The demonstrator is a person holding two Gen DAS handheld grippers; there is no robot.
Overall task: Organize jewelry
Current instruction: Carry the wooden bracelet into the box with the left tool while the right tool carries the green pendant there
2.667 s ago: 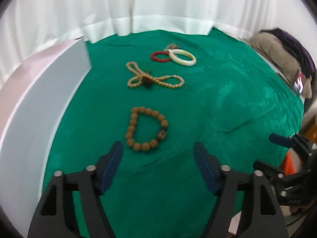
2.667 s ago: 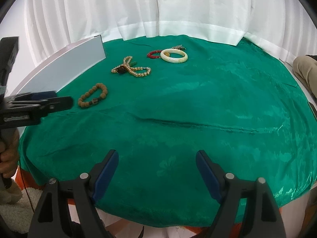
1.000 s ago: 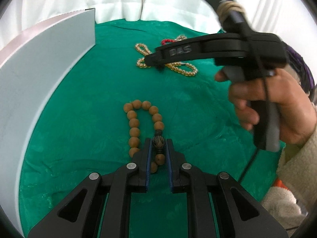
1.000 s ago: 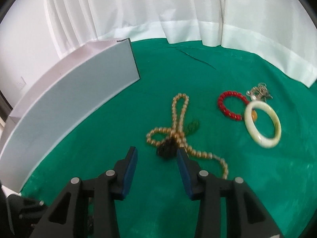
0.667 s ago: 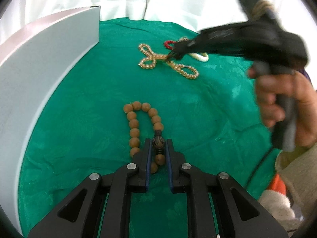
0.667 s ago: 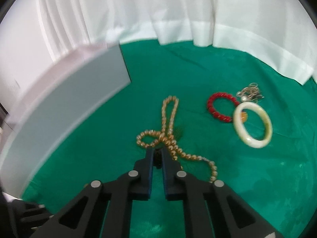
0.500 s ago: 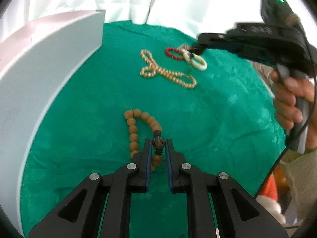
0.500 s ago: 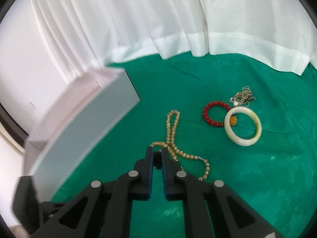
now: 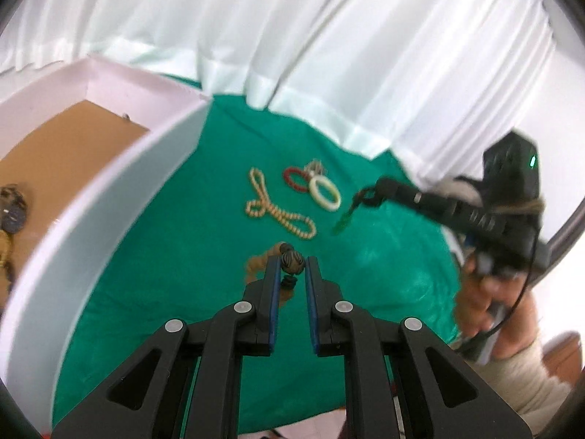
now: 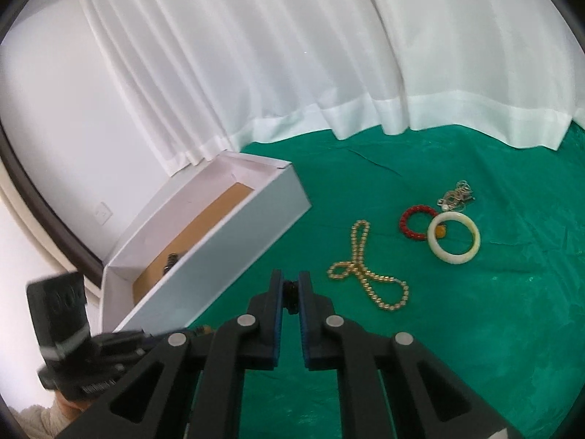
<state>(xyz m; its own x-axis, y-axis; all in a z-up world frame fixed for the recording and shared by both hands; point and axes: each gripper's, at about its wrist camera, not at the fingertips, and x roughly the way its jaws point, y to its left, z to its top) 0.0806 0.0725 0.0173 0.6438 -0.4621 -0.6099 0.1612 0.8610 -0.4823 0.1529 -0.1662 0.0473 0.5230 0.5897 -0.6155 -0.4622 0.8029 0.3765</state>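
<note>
My left gripper (image 9: 292,261) is shut on the dark patterned bead of a brown wooden bead bracelet (image 9: 261,261), which hangs lifted above the green cloth. My right gripper (image 10: 291,291) is shut on a small dark knot with a green pendant (image 9: 342,221) dangling below it; it also shows in the left wrist view (image 9: 369,194). On the cloth lie a gold bead necklace (image 10: 365,274), a red bead bracelet (image 10: 415,221), a cream bangle (image 10: 453,237) and a silver chain cluster (image 10: 457,192). The white box (image 10: 234,241) stands open at the left.
The box has a brown floor (image 9: 55,142) with dark and gold pieces (image 9: 11,205) in it. A white curtain (image 10: 329,55) hangs behind the table. The green cloth (image 10: 475,329) covers the table. The left hand-held gripper body (image 10: 69,329) shows low left in the right wrist view.
Both grippers have risen. The wooden bracelet has left the cloth in the left gripper. The right gripper has lifted the dark knot and green pendant away from the gold necklace. The box interior has come into view.
</note>
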